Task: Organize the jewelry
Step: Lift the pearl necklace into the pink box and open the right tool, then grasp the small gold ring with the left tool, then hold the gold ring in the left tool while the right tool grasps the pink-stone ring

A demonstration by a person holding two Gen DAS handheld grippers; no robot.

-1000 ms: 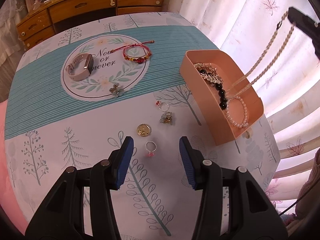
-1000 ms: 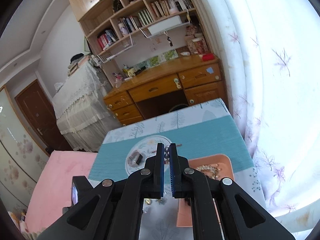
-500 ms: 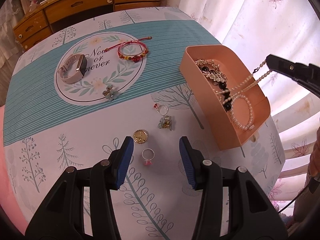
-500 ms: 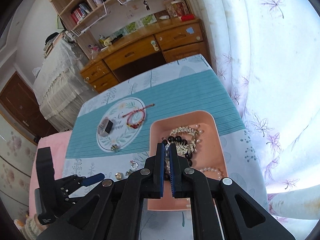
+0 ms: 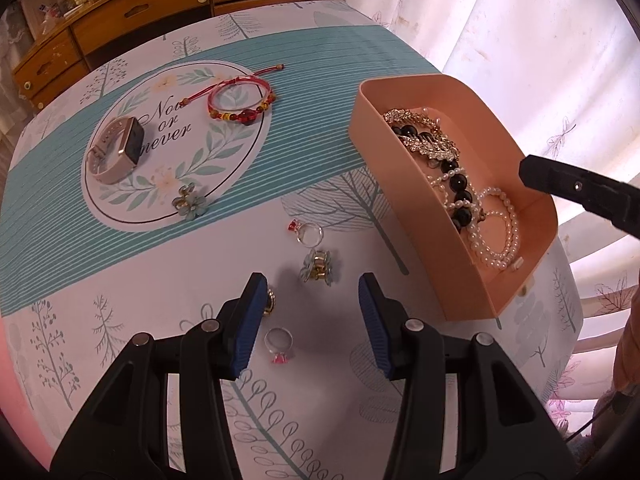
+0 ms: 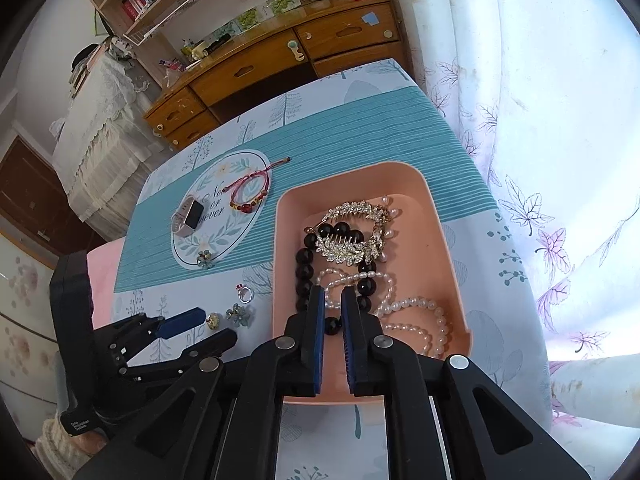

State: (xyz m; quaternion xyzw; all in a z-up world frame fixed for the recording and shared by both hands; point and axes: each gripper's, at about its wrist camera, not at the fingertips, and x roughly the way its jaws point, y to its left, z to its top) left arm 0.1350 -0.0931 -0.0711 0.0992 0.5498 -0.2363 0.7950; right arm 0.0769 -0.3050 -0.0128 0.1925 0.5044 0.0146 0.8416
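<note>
A pink tray [image 5: 404, 184] [image 6: 448, 256] holds a pearl necklace [image 6: 416, 316] [image 5: 496, 236], a black bead bracelet [image 6: 304, 272] and a gold leaf hair comb [image 6: 352, 232]. My right gripper [image 6: 332, 304] hovers over the tray, jaws slightly apart and empty. My left gripper [image 5: 308, 300] is open above the table near a flower earring [image 5: 318, 268], a gold brooch [image 5: 269, 305], a pink-stone ring [image 5: 279, 344] and a red-stone ring [image 5: 307, 232]. A watch [image 5: 116, 148], a red bracelet [image 5: 240, 100] and a blue flower clip [image 5: 191, 202] lie on the round print.
The table carries a teal and white tree-print cloth [image 5: 320, 64]. Curtains [image 6: 540, 120] hang close on the right. A wooden desk with drawers [image 6: 280, 60] stands beyond the far edge. The left gripper also shows in the right wrist view [image 6: 192, 328].
My right gripper lowered the pearl necklace into the tray and opened slightly, letting it go. My left gripper moved forward and down toward the small items.
</note>
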